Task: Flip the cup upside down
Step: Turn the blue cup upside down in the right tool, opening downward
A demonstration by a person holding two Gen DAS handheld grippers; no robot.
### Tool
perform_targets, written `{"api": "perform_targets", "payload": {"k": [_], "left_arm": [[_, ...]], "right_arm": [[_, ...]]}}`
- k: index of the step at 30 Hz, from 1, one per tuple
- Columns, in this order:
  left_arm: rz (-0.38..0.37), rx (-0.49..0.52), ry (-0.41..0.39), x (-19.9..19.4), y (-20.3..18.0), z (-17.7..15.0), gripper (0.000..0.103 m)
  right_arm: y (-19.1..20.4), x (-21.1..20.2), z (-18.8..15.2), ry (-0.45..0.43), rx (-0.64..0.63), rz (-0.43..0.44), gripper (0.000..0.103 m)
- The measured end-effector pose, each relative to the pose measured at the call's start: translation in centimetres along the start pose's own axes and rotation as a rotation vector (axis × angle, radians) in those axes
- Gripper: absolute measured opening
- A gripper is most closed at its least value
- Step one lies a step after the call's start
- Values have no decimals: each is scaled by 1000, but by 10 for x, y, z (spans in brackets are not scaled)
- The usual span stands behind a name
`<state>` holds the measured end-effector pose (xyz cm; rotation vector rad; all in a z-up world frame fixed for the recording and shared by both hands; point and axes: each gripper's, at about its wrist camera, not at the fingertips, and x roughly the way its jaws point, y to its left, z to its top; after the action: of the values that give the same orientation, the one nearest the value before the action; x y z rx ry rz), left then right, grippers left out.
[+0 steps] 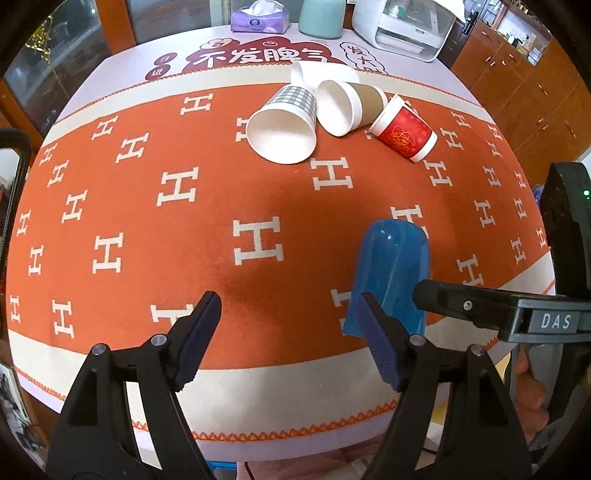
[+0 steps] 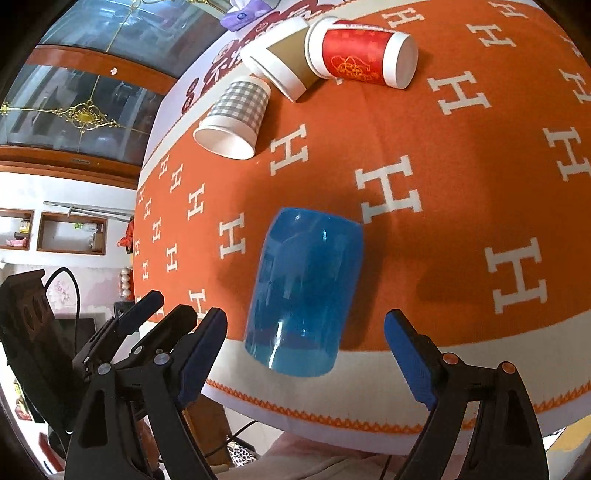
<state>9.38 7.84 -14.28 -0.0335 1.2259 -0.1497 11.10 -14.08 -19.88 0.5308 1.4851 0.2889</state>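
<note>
Fingers (image 2: 406, 354) of both grippers spread wide flanking the blue cup (image 2: 303, 291).

Home dining room: tablecloth (image 1: 147, 236), tissue box (image 1: 259, 16), glass cabinet (image 2: 85, 110).

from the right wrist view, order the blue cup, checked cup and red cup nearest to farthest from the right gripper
1. Blue cup: just ahead of the right gripper, between its open fingers, near the table edge.
2. Checked cup: farther back, left.
3. Red cup: farthest, on its side.
</note>
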Motion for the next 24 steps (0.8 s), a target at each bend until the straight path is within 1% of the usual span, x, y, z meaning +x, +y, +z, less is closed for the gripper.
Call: {"api": "perform_targets", "payload": {"k": [4, 9, 13, 15, 18, 24], "left_arm": [[-4, -10, -4, 6, 4, 2, 73], [-53, -26, 1, 14, 9, 8, 72], [-88, -24, -25, 16, 10, 9, 72], [-90, -11, -19, 18, 9, 11, 72], [-88, -4, -10, 19, 9, 12, 72], [-93, -14, 5, 24, 12, 11, 72]], "right_arm": [[0, 11, 7, 24, -1, 13, 88], [-4, 23, 18, 55, 19, 46, 88], [-6, 33, 27, 82, 34, 68, 88], [-6, 39, 31, 95, 38, 74, 88], [-9, 49, 37, 126, 61, 106, 87], [-16, 59, 43, 143, 109, 150, 86]]}}
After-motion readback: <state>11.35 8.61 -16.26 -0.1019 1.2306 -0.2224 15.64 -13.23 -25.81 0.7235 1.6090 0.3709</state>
